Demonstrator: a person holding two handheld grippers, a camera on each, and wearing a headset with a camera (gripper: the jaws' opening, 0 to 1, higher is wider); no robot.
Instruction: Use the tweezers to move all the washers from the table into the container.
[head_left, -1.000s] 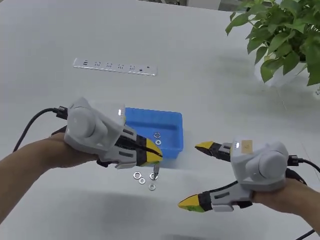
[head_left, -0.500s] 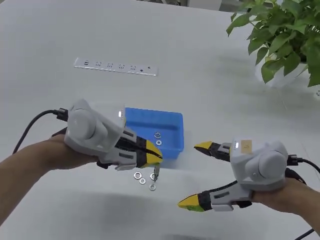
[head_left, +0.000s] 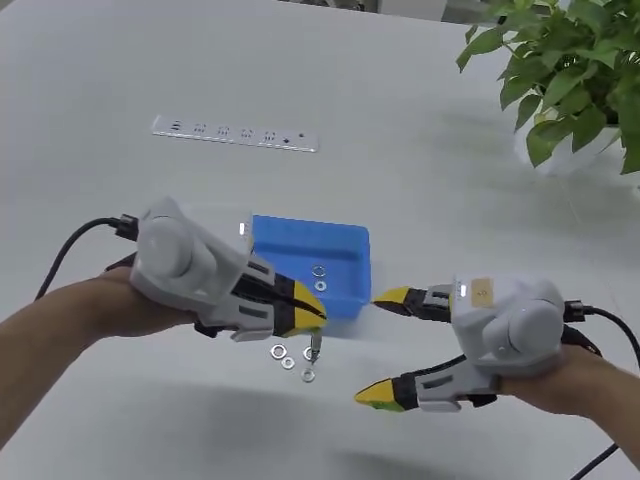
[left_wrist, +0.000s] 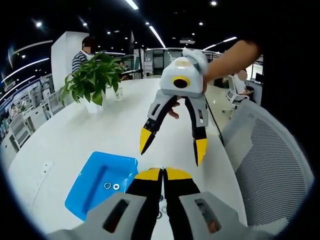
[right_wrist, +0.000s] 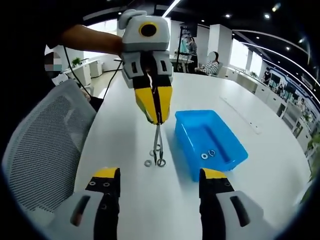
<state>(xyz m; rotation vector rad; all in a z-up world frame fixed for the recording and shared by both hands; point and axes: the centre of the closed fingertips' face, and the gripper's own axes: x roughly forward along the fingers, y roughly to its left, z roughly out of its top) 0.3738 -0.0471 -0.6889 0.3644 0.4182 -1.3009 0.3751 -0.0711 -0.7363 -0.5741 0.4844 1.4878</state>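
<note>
— Made out much of the tweezers (head_left: 314, 346) from the head view?

— Barely. Couldn't see most of their length, hidden behind the pressed-together jaws of the left gripper (head_left: 318, 312), along with the near left corner of the container (head_left: 300, 228).

— Spotted any of the loose washers (head_left: 288, 362) pinched in the tips?

— Couldn't tell; too small, even in the right gripper view. Couldn't settle their count either.

— Anything cropped?

— Found the plant (head_left: 570, 70) cut off by the top and right edges.
</note>
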